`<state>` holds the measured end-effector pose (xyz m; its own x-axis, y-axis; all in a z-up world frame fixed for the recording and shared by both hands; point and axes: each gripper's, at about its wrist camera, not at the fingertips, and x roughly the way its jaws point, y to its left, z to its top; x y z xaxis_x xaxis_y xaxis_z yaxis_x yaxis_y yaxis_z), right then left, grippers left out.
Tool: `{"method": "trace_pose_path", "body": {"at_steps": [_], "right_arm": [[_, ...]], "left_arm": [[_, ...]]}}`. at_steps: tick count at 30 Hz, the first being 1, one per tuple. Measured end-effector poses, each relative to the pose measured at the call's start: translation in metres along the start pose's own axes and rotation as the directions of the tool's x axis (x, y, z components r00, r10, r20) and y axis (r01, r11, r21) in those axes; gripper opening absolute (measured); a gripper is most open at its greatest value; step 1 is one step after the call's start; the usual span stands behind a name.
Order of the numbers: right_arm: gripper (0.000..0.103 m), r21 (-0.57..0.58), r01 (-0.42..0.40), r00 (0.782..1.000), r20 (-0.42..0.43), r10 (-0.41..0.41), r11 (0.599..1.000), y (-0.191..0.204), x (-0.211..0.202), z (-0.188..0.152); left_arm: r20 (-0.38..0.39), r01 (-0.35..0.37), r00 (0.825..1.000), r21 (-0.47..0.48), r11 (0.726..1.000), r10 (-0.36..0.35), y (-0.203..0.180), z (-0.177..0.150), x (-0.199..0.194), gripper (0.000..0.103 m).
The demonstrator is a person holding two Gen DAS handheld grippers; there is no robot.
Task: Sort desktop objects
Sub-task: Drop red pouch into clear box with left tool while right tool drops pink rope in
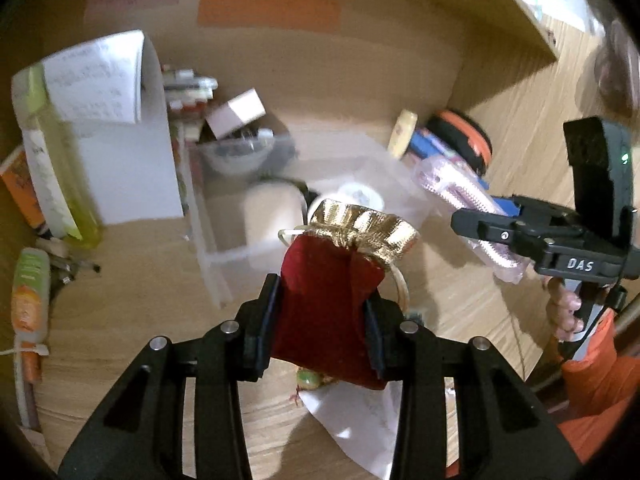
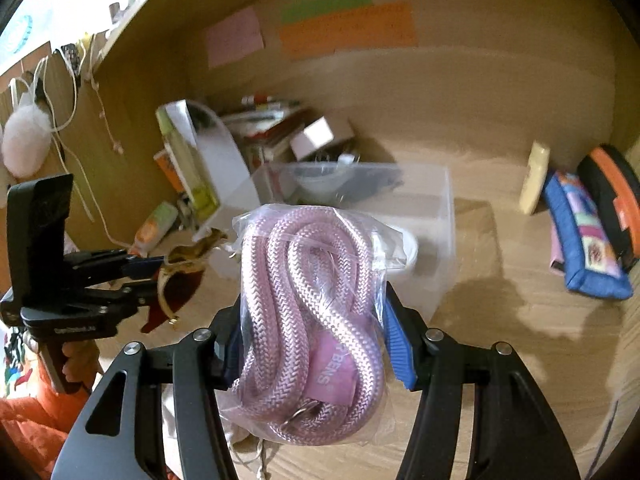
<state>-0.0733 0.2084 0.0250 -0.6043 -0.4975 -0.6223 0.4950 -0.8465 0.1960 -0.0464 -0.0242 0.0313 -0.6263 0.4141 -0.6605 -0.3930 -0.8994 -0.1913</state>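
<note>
A: Between the left gripper [image 1: 322, 320] pads, one red velvet pouch [image 1: 326, 304] with a gold ruffled mouth is sitting clamped, its long axis running forward along the fingers, mouth pointing away.

B: And the right gripper [image 2: 310, 344]?

A: It is squeezing one bagged coil of pink rope [image 2: 308, 320], standing upright between its pads.

B: Where is either load heading?

A: Probably the clear plastic bin [image 2: 436, 216], lying ahead of and below both tools. I'm judging the left one nearer. Two pencil cases are lying off to the right.
</note>
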Motion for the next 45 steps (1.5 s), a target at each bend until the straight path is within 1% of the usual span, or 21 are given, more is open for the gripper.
{"method": "trace_pose_path", "body": {"at_steps": [4,7,12,17,22,26,30,33,37,40,41,43,45], "right_arm": [[0.054,-0.007,0.025,0.999,0.044,-0.025,1.0,0.001,-0.005,0.011],[0.054,0.003,0.023,0.998,0.066,-0.023,1.0,-0.003,-0.005,0.019],[0.054,0.024,0.02,0.996,0.089,-0.022,1.0,-0.009,0.0,0.031],[0.054,0.039,0.007,0.995,0.095,-0.011,0.999,-0.015,0.011,0.047],[0.054,0.06,-0.012,0.996,0.086,0.007,0.998,-0.02,0.027,0.06],[0.054,0.066,-0.014,0.997,0.073,0.009,0.998,-0.02,0.039,0.067],[0.054,0.072,-0.004,0.999,0.045,0.001,0.997,-0.024,0.056,0.069],[0.054,0.07,0.01,1.0,-0.003,-0.01,0.998,-0.027,0.076,0.067],[0.054,0.076,0.043,0.998,-0.056,-0.039,0.996,-0.035,0.098,0.058],[0.054,0.083,0.054,0.995,-0.084,-0.047,0.995,-0.041,0.106,0.052],[0.054,0.085,0.06,0.995,-0.088,-0.053,0.995,-0.042,0.108,0.052],[0.054,0.083,0.079,0.993,-0.097,-0.071,0.993,-0.045,0.111,0.05],[0.054,0.082,0.085,0.991,-0.109,-0.076,0.993,-0.045,0.115,0.05]], "left_arm": [[0.06,-0.008,0.998,-0.008,1.0,0.009,0.002,0.012,-0.014,0.038],[0.09,-0.013,0.996,-0.018,1.0,0.014,0.004,0.022,-0.019,0.038],[0.115,-0.031,0.993,-0.048,0.998,0.036,0.01,0.036,-0.018,0.038],[0.116,-0.018,0.993,-0.113,0.993,0.031,0.023,0.051,-0.009,0.038],[0.1,-0.013,0.994,-0.175,0.984,0.031,0.036,0.062,0.007,0.038],[0.067,-0.014,0.997,-0.204,0.979,0.028,0.039,0.064,0.024,0.038],[0.045,-0.075,0.995,-0.221,0.972,0.087,0.043,0.063,0.044,0.038],[0.017,-0.076,0.996,-0.237,0.969,0.082,0.048,0.059,0.059,0.038],[-0.02,-0.085,0.996,-0.227,0.97,0.082,0.048,0.052,0.074,0.038],[-0.049,-0.091,0.995,-0.218,0.972,0.082,0.045,0.047,0.083,0.038],[-0.056,-0.088,0.995,-0.218,0.972,0.077,0.05,0.049,0.085,0.038],[-0.06,-0.08,0.996,-0.215,0.973,0.069,0.047,0.046,0.08,0.038],[-0.061,-0.091,0.995,-0.206,0.974,0.08,0.045,0.046,0.077,0.038]]}}
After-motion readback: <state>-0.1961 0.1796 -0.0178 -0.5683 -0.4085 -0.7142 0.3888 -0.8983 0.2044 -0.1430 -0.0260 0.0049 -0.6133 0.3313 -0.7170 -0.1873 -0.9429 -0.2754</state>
